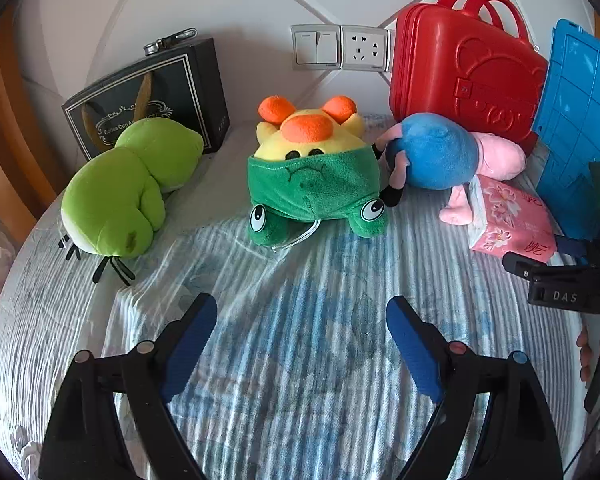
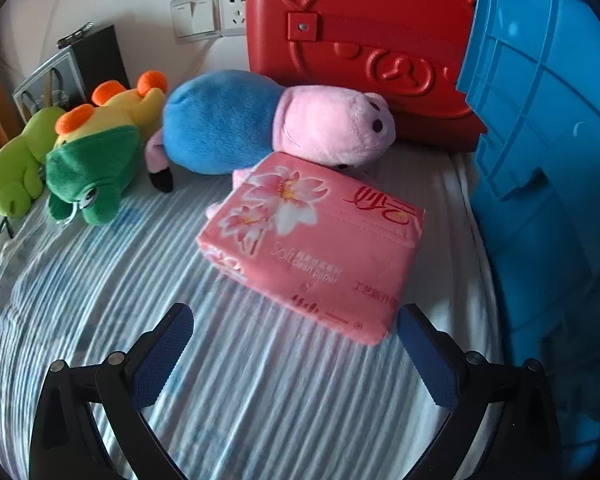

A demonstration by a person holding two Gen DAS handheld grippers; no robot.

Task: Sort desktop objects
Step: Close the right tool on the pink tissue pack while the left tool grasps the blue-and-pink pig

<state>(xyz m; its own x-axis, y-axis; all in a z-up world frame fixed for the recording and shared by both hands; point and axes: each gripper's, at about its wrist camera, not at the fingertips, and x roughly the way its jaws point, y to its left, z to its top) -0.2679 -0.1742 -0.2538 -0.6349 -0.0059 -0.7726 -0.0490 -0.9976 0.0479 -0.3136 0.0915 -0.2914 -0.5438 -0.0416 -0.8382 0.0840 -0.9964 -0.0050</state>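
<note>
On a blue striped cloth lie a light green frog plush point(image 1: 120, 196), a yellow plush in a dark green frog hood point(image 1: 312, 172), and a blue and pink pig plush point(image 1: 440, 152). A pink tissue pack point(image 2: 316, 248) lies in front of the pig. My left gripper point(image 1: 300, 320) is open and empty, a little short of the hooded plush. My right gripper point(image 2: 296, 328) is open, its blue fingertips point(image 2: 416, 332) level with the near edge of the tissue pack. The right gripper's body shows at the right edge of the left wrist view point(image 1: 572, 280).
A red plastic case point(image 1: 464, 68) stands against the wall at the back right. A blue plastic crate point(image 2: 548, 184) stands at the right. A black gift bag point(image 1: 152, 96) stands at the back left. Wall switches and a socket point(image 1: 340, 48) are behind.
</note>
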